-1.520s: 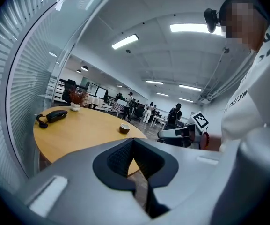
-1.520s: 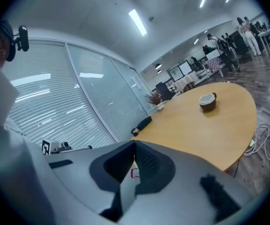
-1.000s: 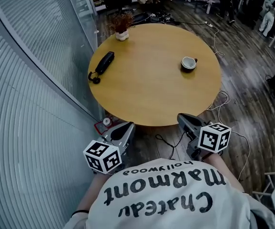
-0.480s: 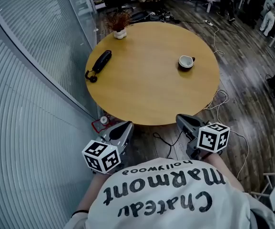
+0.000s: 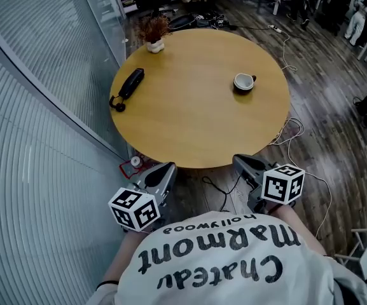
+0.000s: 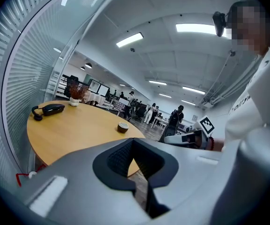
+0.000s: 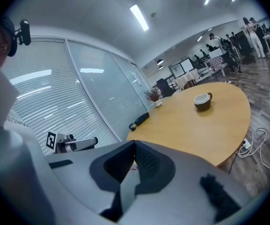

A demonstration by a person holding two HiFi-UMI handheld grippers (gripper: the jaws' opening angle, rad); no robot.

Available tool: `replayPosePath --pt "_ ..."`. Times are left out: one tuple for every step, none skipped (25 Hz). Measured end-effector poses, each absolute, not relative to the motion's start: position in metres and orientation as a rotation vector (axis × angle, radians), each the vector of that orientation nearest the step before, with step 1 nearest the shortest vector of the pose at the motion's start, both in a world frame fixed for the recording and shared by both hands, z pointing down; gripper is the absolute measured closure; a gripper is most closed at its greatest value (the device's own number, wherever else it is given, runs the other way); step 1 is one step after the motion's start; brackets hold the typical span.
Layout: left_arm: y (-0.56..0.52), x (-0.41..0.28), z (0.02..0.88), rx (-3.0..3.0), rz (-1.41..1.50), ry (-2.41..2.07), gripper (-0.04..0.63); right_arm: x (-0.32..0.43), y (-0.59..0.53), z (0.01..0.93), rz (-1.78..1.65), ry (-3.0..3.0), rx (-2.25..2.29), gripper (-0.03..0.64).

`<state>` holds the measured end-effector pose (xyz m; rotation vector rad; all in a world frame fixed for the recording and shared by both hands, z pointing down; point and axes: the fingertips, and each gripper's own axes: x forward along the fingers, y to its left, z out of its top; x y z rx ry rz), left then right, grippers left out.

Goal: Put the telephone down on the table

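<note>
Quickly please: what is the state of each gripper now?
Left gripper: closed, holding nothing.
Right gripper: closed, holding nothing.

A dark cup (image 5: 243, 82) stands upright, well apart from a small potted plant (image 5: 154, 35). White cables (image 5: 291, 132) trail over the dark wooden floor (image 5: 336, 107). A ribbed glass wall (image 5: 37, 107) runs along the left.

The person's shirt (image 5: 215, 259) reads "Chateau Marmont Hollywood".

You wear a white T-shirt (image 5: 221, 265) with dark lettering. Your grey plastic left gripper (image 5: 167, 168) and right gripper (image 5: 237, 159) have black ribbed pads (image 6: 120, 159). Behind each one's jaws sits a black-and-white marker cube (image 5: 134, 209).
</note>
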<state>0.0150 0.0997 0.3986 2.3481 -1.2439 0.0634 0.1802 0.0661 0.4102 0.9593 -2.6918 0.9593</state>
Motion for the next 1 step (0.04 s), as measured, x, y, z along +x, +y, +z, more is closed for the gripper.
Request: replayPosePath --pt "0.0995 0.017 0.3999 2.346 0.062 -1.24 0.586 0.1817 0.0666 0.4119 0.962 -2.689 0.957 0.601"
